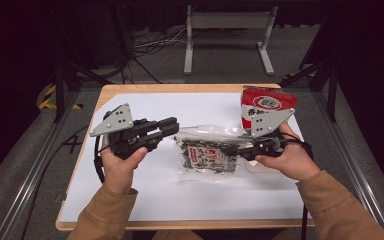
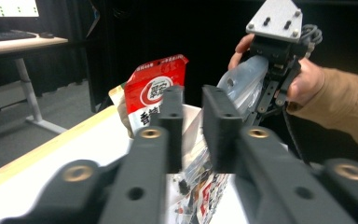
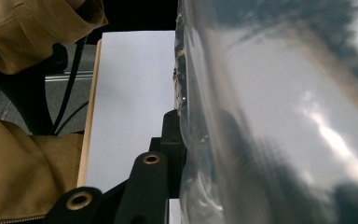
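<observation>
Your right tool (image 1: pixel 237 149) is clamped on the right edge of the clear bag (image 1: pixel 207 152), which lies mid-table (image 1: pixel 145 195) with its top edge lifted. Your left tool (image 1: pixel 172 126), jaws a narrow gap apart and holding nothing, hovers at the bag's upper left corner. The film looks thin, limp and slippery, its contents light; pinch the rim, not the middle. The red pouch (image 1: pixel 262 102) stands behind.

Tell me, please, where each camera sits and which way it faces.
High view: above the table, looking down; both hands and sleeves.
Left gripper view: behind its jaws, toward the red packet and the right gripper.
Right gripper view: against the clear bag; sleeve at left.
Shared: clear bag.
</observation>
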A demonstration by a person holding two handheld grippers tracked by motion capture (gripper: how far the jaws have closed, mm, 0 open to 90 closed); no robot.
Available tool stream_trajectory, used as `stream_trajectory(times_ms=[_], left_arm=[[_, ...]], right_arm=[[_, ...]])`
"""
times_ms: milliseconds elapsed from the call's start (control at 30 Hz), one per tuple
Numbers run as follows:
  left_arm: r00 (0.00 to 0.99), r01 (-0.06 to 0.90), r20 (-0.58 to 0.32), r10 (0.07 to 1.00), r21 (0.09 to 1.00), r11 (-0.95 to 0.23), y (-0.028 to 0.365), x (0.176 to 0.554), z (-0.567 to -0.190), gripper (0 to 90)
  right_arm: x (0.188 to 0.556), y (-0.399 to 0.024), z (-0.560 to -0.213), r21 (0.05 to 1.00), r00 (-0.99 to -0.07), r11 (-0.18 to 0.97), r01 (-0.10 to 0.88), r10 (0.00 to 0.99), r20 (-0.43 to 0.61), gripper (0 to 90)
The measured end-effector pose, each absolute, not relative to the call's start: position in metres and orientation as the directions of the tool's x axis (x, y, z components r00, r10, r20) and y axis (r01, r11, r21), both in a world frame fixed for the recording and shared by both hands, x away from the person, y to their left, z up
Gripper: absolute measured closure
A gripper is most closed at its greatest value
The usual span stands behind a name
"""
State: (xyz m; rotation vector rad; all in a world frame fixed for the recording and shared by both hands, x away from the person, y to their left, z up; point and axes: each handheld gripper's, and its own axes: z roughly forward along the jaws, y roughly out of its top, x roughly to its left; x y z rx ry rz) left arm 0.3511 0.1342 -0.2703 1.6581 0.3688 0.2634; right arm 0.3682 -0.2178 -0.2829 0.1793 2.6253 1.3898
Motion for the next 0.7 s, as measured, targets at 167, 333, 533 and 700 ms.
stream_trajectory(times_ms=[167, 333, 533, 700], left_arm=[[0.909, 0.106, -0.051, 0.413, 0.988, -0.111, 0.136, 0.352, -0.27, 57.7], [0.906, 0.114, -0.043, 0.422, 0.983, -0.144, 0.139, 0.353, -0.272, 50.4], [0.894, 0.145, -0.03, 0.446, 0.963, -0.226, 0.144, 0.351, -0.276, 41.7], [0.876, 0.191, -0.033, 0.481, 0.94, -0.283, 0.148, 0.352, -0.284, 38.4]], right_arm=[[0.369, -0.224, -0.282, 0.837, -0.977, 0.545, 0.048, 0.201, -0.075, 75.7], [0.368, -0.229, -0.279, 0.844, -0.975, 0.533, 0.057, 0.213, -0.069, 75.7], [0.367, -0.237, -0.272, 0.859, -0.969, 0.501, 0.103, 0.244, -0.026, 75.7], [0.366, -0.243, -0.267, 0.873, -0.963, 0.472, 0.12, 0.27, -0.014, 75.6]])
